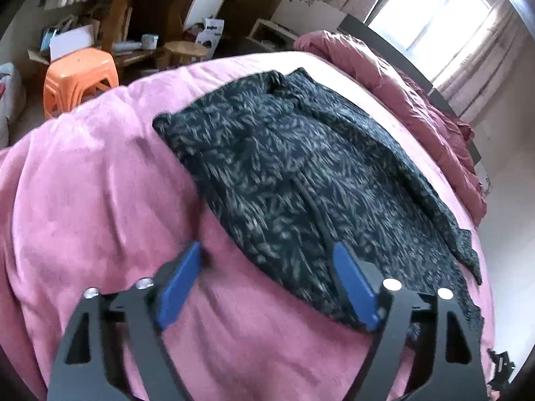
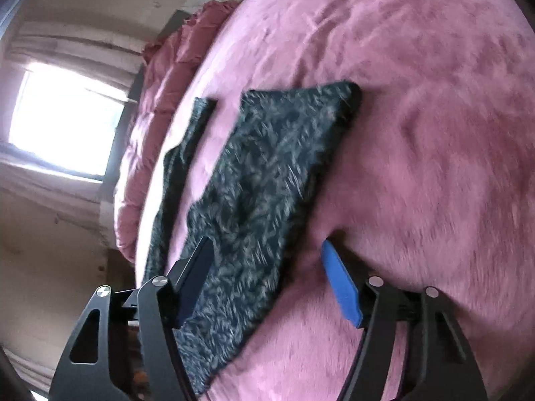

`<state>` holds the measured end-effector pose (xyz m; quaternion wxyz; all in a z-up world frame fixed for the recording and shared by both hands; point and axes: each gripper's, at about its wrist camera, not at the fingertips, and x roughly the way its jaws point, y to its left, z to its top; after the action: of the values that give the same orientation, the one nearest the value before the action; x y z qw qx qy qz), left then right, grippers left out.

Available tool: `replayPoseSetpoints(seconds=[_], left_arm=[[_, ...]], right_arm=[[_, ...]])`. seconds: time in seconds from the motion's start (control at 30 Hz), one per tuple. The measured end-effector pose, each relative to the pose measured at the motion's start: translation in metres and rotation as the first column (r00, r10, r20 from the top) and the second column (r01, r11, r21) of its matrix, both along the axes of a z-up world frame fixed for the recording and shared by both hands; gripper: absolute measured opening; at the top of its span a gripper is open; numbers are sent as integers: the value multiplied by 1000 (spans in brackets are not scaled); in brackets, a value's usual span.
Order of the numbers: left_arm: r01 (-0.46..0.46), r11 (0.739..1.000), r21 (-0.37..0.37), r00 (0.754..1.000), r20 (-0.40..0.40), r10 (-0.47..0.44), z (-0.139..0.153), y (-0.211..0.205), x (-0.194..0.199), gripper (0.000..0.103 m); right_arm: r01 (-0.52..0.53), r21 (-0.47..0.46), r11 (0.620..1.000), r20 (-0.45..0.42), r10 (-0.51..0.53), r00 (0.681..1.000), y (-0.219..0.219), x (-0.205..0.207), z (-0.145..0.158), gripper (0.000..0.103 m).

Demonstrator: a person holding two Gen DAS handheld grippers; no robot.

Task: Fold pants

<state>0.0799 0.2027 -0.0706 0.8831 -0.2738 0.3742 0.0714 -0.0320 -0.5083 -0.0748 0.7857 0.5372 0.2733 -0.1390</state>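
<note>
Dark pants (image 1: 267, 153) with a pale leaf print lie spread on a pink fleece blanket (image 1: 100, 183) covering a bed. My left gripper (image 1: 267, 249) hovers open at the near edge of the pants, its left pad over the blanket and its right pad over the fabric, pressing on nothing. In the right wrist view one leg of the pants (image 2: 267, 167) runs away from me, and a narrower strip of them (image 2: 187, 140) lies to its left. My right gripper (image 2: 266, 243) is open astride that leg's right edge, one finger above the cloth and the other above the blanket (image 2: 418, 133).
A rumpled pink duvet (image 1: 418, 100) is bunched along the far side of the bed under a bright window (image 1: 434, 10). Beyond the bed's left edge stand an orange plastic stool (image 1: 78, 73), a round wooden stool (image 1: 185, 50) and a cluttered wooden desk (image 1: 143, 6).
</note>
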Motion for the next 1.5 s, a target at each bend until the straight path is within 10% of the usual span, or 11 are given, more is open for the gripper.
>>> replayPoseSetpoints(seconds=[0.23, 0.4, 1.2, 1.5], left_arm=[[-4, 998, -66, 1000, 12, 5, -8, 19, 20, 51], [1, 993, -121, 1000, -26, -4, -15, 33, 37, 8], [-3, 986, -165, 1000, -11, 2, 21, 40, -76, 6], [-4, 999, -45, 998, -68, 1, -3, 32, -59, 14]], right_arm=[[-33, 35, 999, 13, 32, 999, -24, 21, -9, 35], [-58, -30, 998, -52, 56, 997, -39, 34, -14, 6], [-156, -165, 974, -51, 149, 988, -57, -54, 22, 4], [-146, -170, 975, -73, 135, 988, -58, -51, -1, 10]])
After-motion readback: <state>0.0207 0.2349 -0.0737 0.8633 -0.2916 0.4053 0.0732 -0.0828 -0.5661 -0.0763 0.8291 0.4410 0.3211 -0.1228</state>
